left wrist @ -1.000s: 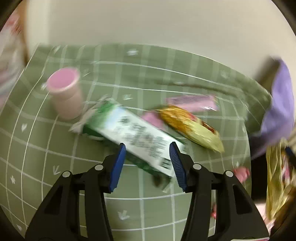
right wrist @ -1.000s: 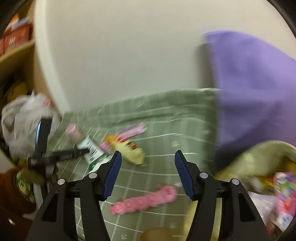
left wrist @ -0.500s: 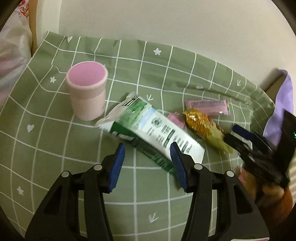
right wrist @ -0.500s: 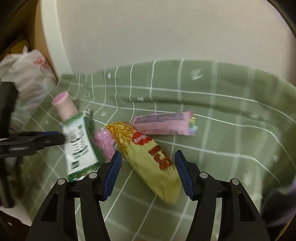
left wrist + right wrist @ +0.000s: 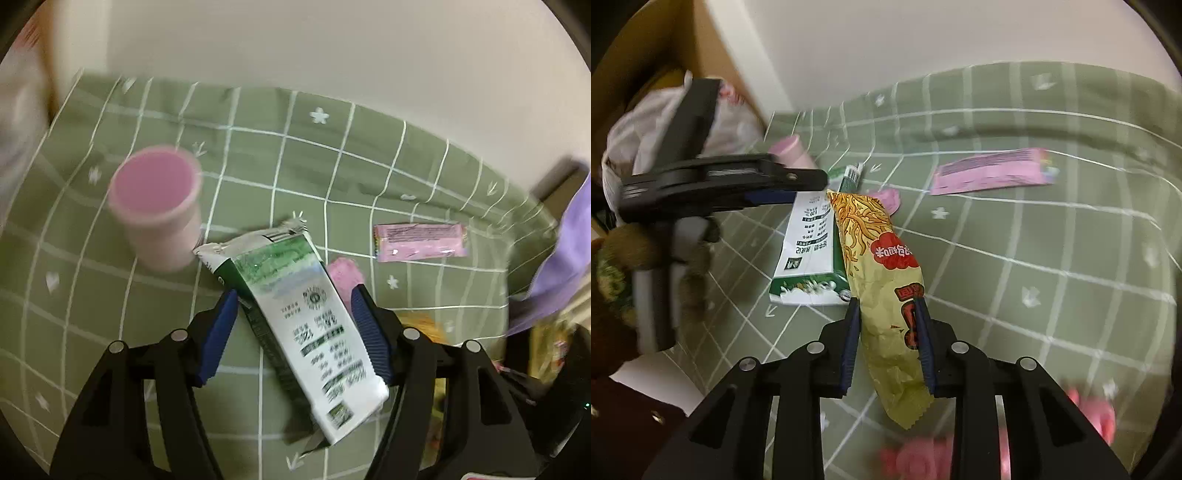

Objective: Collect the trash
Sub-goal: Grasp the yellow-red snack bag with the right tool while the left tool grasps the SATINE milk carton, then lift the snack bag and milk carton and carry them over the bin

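Note:
A green and white milk carton [image 5: 306, 321] lies flat on the green checked cloth [image 5: 92, 332], between the pads of my left gripper [image 5: 295, 291]. Its jaws are opening and do not press the carton. In the right wrist view a yellow noodle snack packet [image 5: 871, 251] lies beside the carton [image 5: 809, 240]. My right gripper [image 5: 886, 306] is closing on the packet's lower half, with both pads against its sides. The left gripper's finger [image 5: 757, 175] hovers over the carton's far end.
A pink cup [image 5: 157, 206] stands upright left of the carton. A pink wrapper [image 5: 419, 242] and a small pink scrap [image 5: 343, 273] lie farther back. A purple bag [image 5: 565, 251] hangs at the right. A pink beaded strip [image 5: 916, 458] lies near me, and a white plastic bag [image 5: 646, 125] sits at the left.
My right gripper dropped towards the yellow packet and its jaws narrowed onto it. My left gripper slid forward over the carton and its jaws widened.

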The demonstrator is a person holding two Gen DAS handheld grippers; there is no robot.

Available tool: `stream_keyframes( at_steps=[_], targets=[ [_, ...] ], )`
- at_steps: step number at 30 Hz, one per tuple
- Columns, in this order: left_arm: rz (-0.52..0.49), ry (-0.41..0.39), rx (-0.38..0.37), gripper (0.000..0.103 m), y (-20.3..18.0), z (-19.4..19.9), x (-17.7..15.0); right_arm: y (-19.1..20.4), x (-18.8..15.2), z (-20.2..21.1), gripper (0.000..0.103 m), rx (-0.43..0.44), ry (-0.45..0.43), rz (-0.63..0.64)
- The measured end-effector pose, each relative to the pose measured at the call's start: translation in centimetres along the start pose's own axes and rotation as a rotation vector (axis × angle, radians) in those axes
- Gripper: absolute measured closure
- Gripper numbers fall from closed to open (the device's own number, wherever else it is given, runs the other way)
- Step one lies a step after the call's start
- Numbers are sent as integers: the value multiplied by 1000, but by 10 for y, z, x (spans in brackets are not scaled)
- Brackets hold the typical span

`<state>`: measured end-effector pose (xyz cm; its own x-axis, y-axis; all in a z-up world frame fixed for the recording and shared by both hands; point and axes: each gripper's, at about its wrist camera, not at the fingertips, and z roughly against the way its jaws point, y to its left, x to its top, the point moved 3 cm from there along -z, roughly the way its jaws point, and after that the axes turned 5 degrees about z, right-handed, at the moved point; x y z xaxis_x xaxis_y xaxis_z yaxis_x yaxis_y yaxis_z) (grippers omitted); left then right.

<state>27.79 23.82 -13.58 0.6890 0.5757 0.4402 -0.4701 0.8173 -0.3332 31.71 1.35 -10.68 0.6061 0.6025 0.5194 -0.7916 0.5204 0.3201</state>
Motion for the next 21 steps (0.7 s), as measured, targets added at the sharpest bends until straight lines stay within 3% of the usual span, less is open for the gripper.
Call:
stream_keyframes(
  at_steps=[4, 11, 15, 21],
  targets=[
    [-113, 44, 112, 42, -23, -20, 7, -18, -13, 30, 75, -62, -43, -67],
    [-159, 62, 184, 43, -43, -40, 15, -26, -39, 60, 75, -95, -75, -120],
    [-128, 59, 134, 44, -44, -29, 13, -31, -44, 75, 75, -101, -100, -140],
    [-170, -58, 8, 45, -52, 35, 3, -27, -34, 95, 75, -103, -152, -145]
  ],
)
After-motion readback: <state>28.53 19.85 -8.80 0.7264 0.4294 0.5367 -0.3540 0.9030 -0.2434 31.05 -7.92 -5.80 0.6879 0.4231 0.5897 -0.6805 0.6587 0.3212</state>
